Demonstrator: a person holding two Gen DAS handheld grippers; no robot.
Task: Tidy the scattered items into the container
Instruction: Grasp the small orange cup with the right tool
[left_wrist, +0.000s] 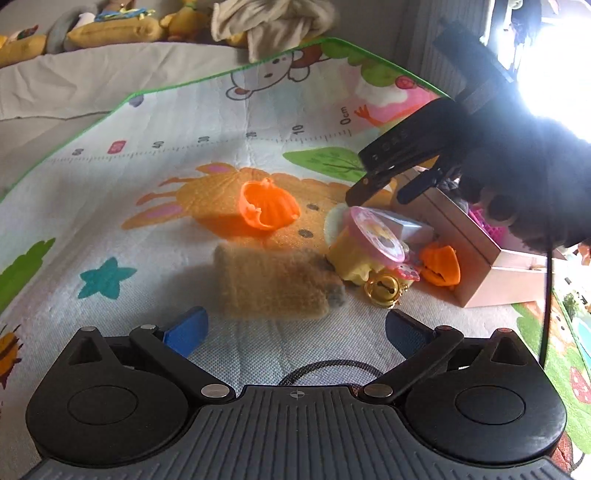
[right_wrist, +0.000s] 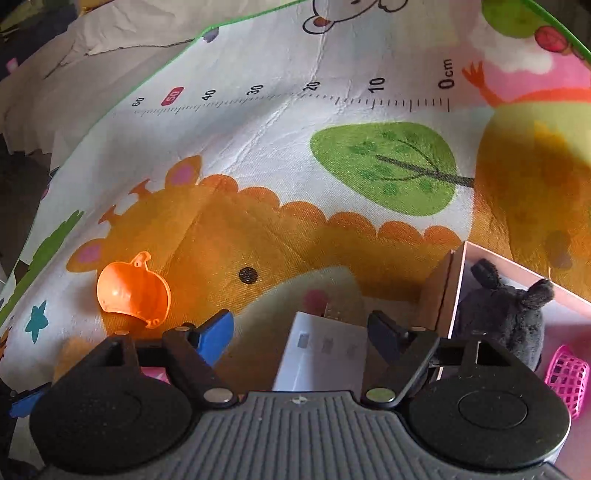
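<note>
From my left gripper (left_wrist: 295, 328), spread wide with nothing between its fingers, a fuzzy tan plush block (left_wrist: 273, 284) lies at twelve o'clock on the cartoon play mat (left_wrist: 184, 155). From my right gripper (right_wrist: 301, 334), also spread, a white box (right_wrist: 321, 354) sits between the fingers; the pink container (right_wrist: 458, 291) at two o'clock holds a grey plush (right_wrist: 509, 314).

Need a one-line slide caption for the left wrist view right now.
Open left gripper approaches a fuzzy tan plush block on the cartoon play mat, beside the pink cardboard box.
</note>
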